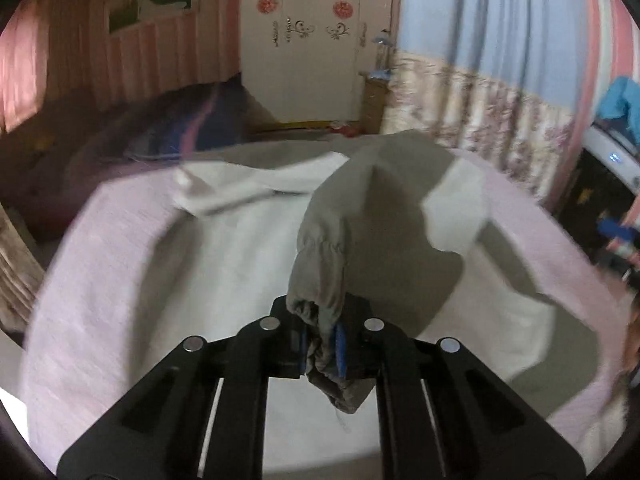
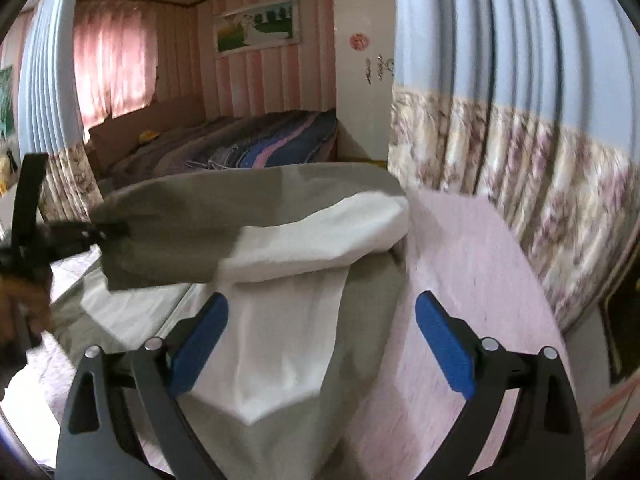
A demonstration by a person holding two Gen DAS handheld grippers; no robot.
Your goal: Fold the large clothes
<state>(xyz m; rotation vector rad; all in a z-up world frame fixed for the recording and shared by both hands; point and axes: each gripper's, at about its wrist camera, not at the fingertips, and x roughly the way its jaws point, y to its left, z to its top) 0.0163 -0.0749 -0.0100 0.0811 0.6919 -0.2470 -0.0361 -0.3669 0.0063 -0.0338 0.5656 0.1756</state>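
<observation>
A large grey-and-white jacket (image 1: 224, 248) lies spread on a pink bedspread (image 1: 100, 280). My left gripper (image 1: 320, 344) is shut on the elastic cuff of its grey sleeve (image 1: 332, 232), and the sleeve hangs lifted off the bed. In the right wrist view the same left gripper (image 2: 96, 236) shows at the left edge, holding the grey sleeve (image 2: 180, 224) stretched across the jacket (image 2: 288, 344). My right gripper (image 2: 320, 300) stands open above the jacket's white panel, its blue pads (image 2: 444, 344) wide apart with nothing between them.
A blue and floral curtain (image 2: 500, 140) hangs close along the right side of the pink bedspread (image 2: 472, 264). A second bed with a striped blanket (image 2: 260, 144) lies behind. A white wardrobe (image 1: 312, 60) stands at the far wall. A person's hand (image 2: 16, 300) holds the left gripper.
</observation>
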